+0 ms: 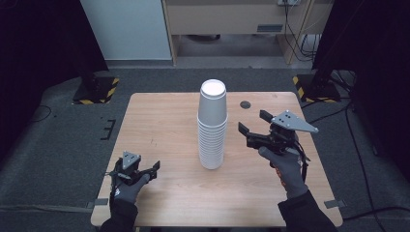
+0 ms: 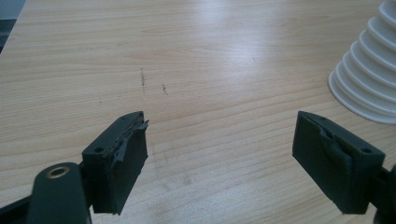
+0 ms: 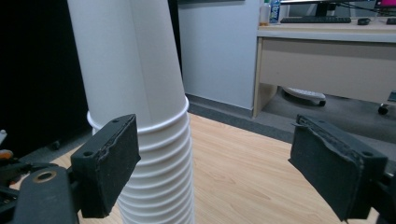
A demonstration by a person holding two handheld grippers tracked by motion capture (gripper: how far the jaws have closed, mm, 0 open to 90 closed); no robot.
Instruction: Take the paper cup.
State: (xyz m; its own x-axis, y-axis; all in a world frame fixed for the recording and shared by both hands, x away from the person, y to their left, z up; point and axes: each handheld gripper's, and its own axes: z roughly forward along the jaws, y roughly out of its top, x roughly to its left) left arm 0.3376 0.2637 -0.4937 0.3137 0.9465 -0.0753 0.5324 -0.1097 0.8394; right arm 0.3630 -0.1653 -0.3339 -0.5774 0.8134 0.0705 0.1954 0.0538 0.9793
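- Cups (image 1: 212, 124) stood in one tall white stack, mouths down, near the middle of the wooden table (image 1: 164, 121); I took this stack as my landmark for the rest.
- In the left gripper view the stack's (image 2: 369, 74) flared lower rims sat at the far right edge, resting flat on the table top (image 2: 196, 60).
- In the right gripper view the stack (image 3: 140, 107) rose close ahead, a smooth top cup over many ringed rims.
- The right gripper (image 1: 255, 126) hung above the table just to the right of the stack, level with its ribbed middle, pointing at it but apart from it.
- Its jaws were spread wide with nothing between them; in its own view (image 3: 231, 170) the near jaw overlapped the stack's outline, though I could not tell any contact.
- The left gripper (image 1: 153, 170) lay low, left of the stack and towards the person's edge of the table, well apart from the cups.
- Its jaws, too, stood wide apart over bare wood (image 2: 219, 161), gripping nothing.
- A small dark round spot (image 1: 245, 104) marked the table just behind and to the right of the stack.
- Gloved hands held both tools, dark sleeves reaching in from the near side.
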